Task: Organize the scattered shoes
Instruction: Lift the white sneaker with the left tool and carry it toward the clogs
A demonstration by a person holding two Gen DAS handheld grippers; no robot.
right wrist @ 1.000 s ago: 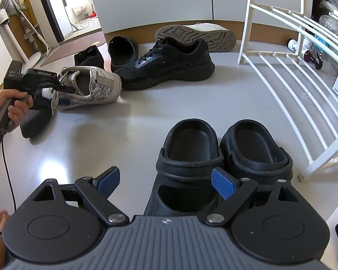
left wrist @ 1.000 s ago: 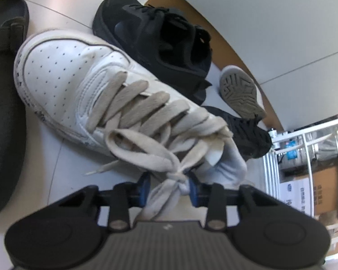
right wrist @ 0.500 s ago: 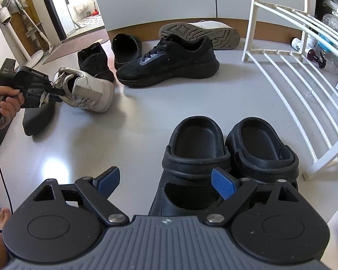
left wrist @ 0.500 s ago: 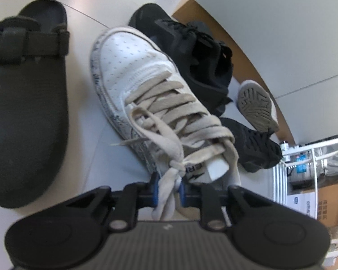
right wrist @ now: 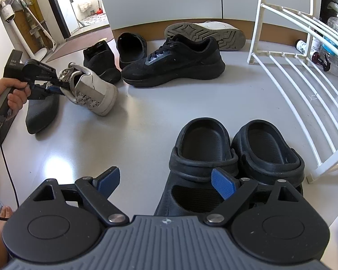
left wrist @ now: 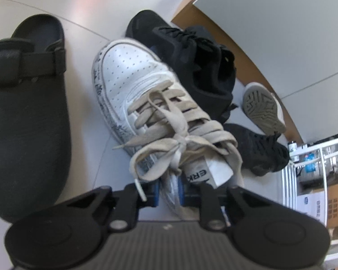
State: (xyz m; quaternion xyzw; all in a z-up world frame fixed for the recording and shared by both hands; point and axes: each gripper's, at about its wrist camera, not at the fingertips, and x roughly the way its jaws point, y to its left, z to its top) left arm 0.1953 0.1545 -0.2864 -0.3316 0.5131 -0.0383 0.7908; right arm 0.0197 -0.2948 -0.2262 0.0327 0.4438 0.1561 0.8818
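Left wrist view: The left gripper [left wrist: 168, 191] was seen closing on the collar edge of the white sneaker [left wrist: 146, 103], pads pressed on it, where a second earlier only the laces [left wrist: 169, 139] lay between wider-set jaws. The sneaker's toe was pointed away, between a black clog [left wrist: 27, 103] and a black trainer [left wrist: 191, 60] on the floor [left wrist: 83, 6].

Right wrist view: The sneaker [right wrist: 90, 90] was shown tilted, heel raised at the left gripper [right wrist: 54, 87], toe end down on the floor; earlier it had lain flatter. The right gripper [right wrist: 164, 182] was held with jaws wide apart and nothing between them, unmoved above a paired set of black clogs [right wrist: 236, 150] beside the white rack [right wrist: 304, 78].

Judgement: the grip was judged secured, the sneaker ready for carrying to its mate [right wrist: 205, 33] by the wall.
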